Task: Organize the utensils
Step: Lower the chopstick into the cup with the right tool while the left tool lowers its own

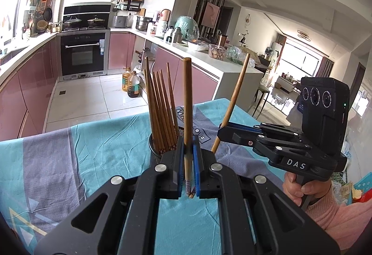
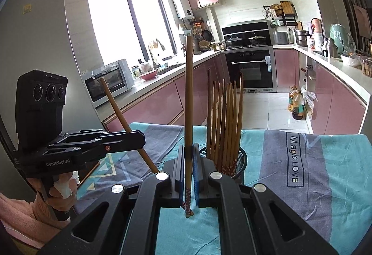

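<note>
A black mesh holder (image 1: 155, 157) (image 2: 240, 163) stands on the teal and grey tablecloth (image 1: 93, 150) with several brown chopsticks (image 1: 162, 110) (image 2: 223, 115) upright in it. My left gripper (image 1: 188, 147) (image 2: 140, 138) is shut on a pair of chopsticks (image 1: 187, 97) that stands nearly upright, just in front of the holder. The right gripper (image 2: 188, 149) (image 1: 220, 131) is shut on another pair of chopsticks (image 2: 188, 92), held upright to the left of the holder in its own view. Each held pair appears slanted in the other wrist view, and both grippers hover above the cloth.
A hand in a pink sleeve (image 1: 300, 187) (image 2: 58, 194) grips each handle. The table's far edge (image 1: 116, 119) drops to a tiled floor with oil bottles (image 1: 130, 85). Pink cabinets, an oven (image 1: 82, 52) and crowded counters ring the room. A blue basket (image 1: 362, 187) sits at the right.
</note>
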A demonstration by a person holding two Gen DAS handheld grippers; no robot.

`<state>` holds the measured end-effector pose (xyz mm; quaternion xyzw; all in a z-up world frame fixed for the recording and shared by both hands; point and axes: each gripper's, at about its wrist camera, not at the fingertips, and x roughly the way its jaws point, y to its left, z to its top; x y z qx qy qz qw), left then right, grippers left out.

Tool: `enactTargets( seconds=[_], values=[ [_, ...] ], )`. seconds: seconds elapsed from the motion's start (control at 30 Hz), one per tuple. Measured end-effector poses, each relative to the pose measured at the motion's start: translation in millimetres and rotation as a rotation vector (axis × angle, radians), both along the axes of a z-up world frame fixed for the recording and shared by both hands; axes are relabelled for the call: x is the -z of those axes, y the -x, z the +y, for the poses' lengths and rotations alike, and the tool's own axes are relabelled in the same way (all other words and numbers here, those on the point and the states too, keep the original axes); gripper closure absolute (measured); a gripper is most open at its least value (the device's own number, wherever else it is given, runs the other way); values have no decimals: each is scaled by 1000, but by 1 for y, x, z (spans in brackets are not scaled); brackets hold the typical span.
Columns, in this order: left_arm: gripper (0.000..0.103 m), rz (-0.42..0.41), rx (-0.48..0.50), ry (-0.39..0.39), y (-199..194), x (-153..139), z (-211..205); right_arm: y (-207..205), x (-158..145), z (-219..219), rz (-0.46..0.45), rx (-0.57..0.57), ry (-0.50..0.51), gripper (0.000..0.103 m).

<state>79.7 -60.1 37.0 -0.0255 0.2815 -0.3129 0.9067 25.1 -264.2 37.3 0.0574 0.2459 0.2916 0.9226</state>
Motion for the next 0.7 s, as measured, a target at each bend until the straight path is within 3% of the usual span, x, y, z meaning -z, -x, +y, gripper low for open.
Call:
enactTargets(
  seconds=[0.7],
  values=[
    [95,-85,0,0,2,-37,-4,-20,-27,-12,-61,9,-26,97]
  ],
)
